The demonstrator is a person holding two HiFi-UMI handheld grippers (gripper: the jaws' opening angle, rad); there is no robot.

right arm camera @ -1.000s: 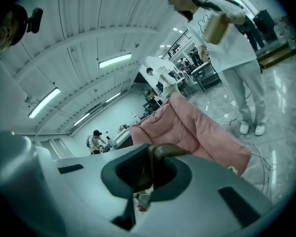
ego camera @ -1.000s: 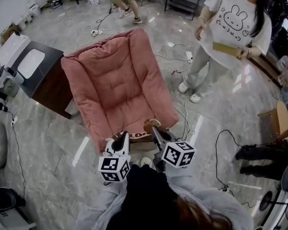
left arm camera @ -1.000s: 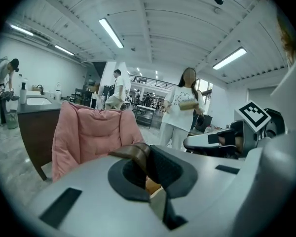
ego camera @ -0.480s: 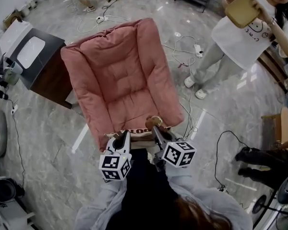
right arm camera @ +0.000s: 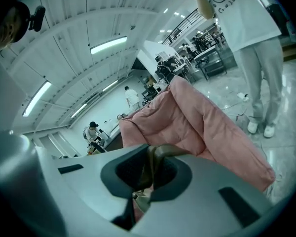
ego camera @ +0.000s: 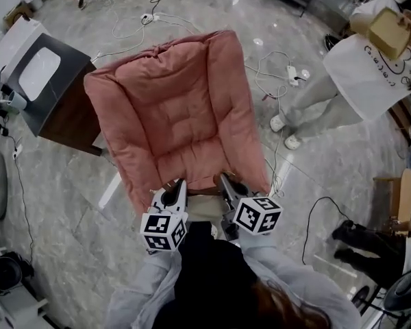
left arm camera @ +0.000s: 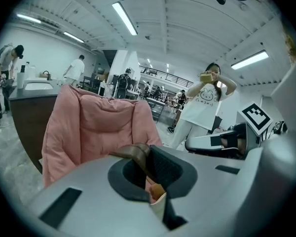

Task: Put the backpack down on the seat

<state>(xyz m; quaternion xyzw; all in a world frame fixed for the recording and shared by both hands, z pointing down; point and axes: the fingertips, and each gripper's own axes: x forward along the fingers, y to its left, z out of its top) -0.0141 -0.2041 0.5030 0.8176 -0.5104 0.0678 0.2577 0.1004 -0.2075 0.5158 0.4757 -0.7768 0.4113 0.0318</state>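
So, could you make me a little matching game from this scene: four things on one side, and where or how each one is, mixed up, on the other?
Things:
1. armchair
2. left gripper
3. cabinet
4. person in the white T-shirt

Place or state:
a. stands right of the chair, holding up a tan thing
b. pink and padded, straight ahead
c. shut on a brown strap
d. dark, left of the chair

Pairs: 1-b, 2-c, 3-d, 4-a.

A big open lab hall — cables (ego camera: 279,66) trailing over the marble floor (ego camera: 68,184), strip lights (left arm camera: 125,18) overhead.
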